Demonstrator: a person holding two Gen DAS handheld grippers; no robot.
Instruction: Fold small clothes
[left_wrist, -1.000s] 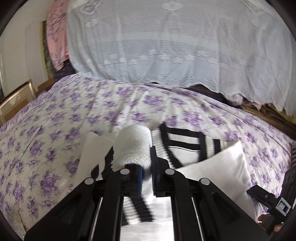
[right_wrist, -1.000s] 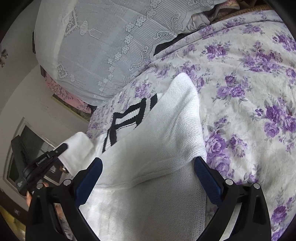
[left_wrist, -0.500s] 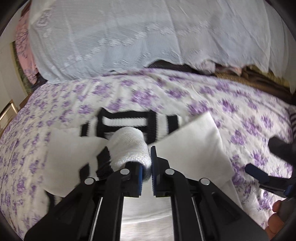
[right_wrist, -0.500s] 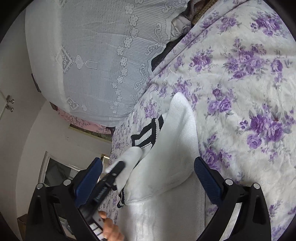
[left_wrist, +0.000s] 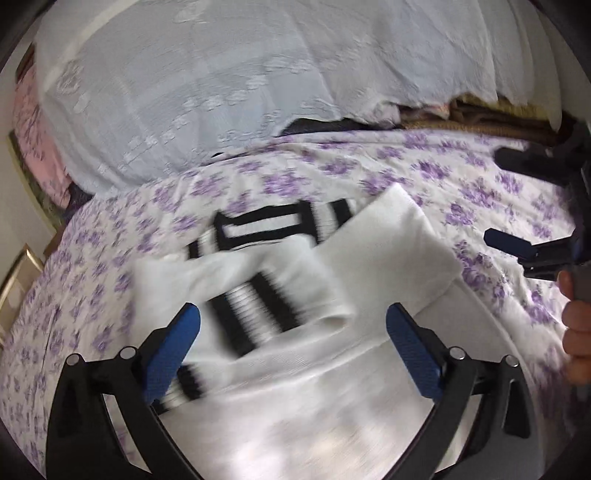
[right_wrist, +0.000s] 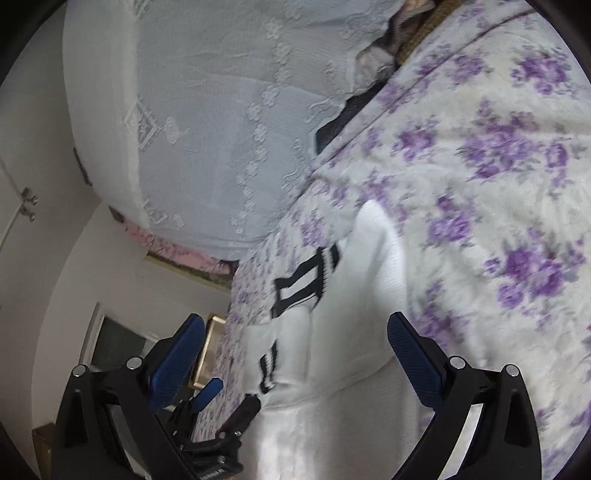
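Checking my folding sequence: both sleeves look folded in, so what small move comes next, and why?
Probably bring the open left gripper back to the near hem of the white knit sweater with black stripes: its jaws have just opened, releasing the sleeve, and both sleeves lie across the body, leaving the bottom unfolded.

White knit sweater (left_wrist: 369, 266) with black-and-white striped collar and cuff, lying ahead of and between the jaws. Bedsheet (left_wrist: 461, 184): off-white, purple floral print. Lace cover (left_wrist: 258, 74) beyond the jaws: pale white-blue, embossed motifs. Pink floral fabric (left_wrist: 33, 122) far left. Gripper pads (left_wrist: 173, 347): blue on black frames.
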